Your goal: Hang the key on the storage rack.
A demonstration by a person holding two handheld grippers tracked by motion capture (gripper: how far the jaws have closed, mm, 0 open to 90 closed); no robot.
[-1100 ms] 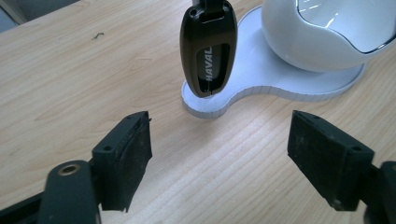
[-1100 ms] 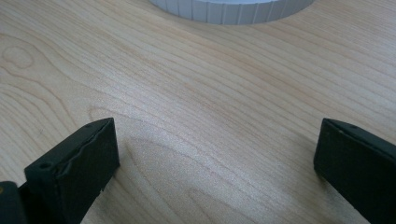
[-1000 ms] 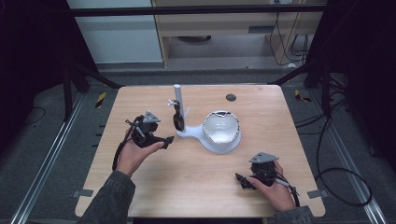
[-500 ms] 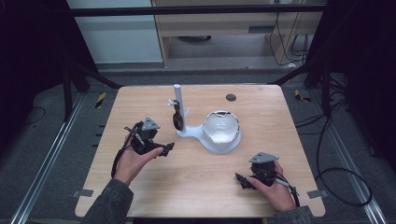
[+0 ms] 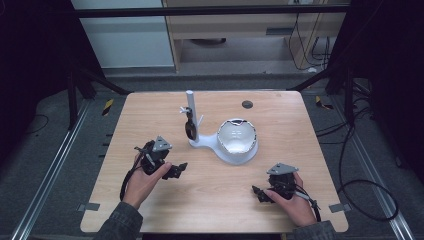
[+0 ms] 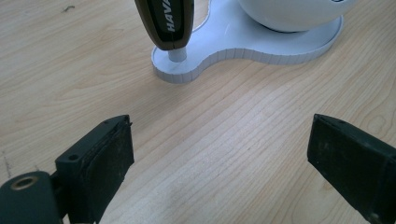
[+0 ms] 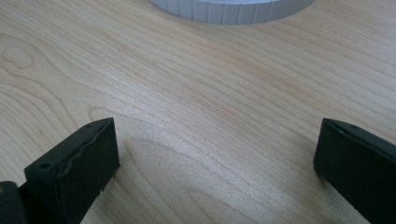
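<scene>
a: what does the scene show, and how far along is the work?

b: a wooden worktop (image 5: 150, 107) seen from above. near its middle stands a white stand (image 5: 212, 145) with an upright post (image 5: 190, 107) and a rounded white bowl-shaped holder (image 5: 237, 137) on its base. a dark brown car key fob (image 5: 190, 128) hangs on the post; in the left gripper view its lettering reads "hava" before it is cut off (image 6: 169, 21).

a: where are the tools?

b: the left tool (image 5: 176, 170) sits in a hand at the lower left of the worktop, apart from the stand, aimed toward the fob. its jaws have just been opening and now stand wide, with nothing between them but bare wood. the right tool (image 5: 260, 193) rests low at the lower right, near the front of the stand's base, jaws also spread wide and empty.

a: so what is done and what is left?

b: as i judge it, the fob looks already hung on the post, and the left tool has let go of it. the bowl-shaped holder's contents can't be made out from above. little seems left beyond drawing both tools clear, though that is a reading, not something seen.
</scene>
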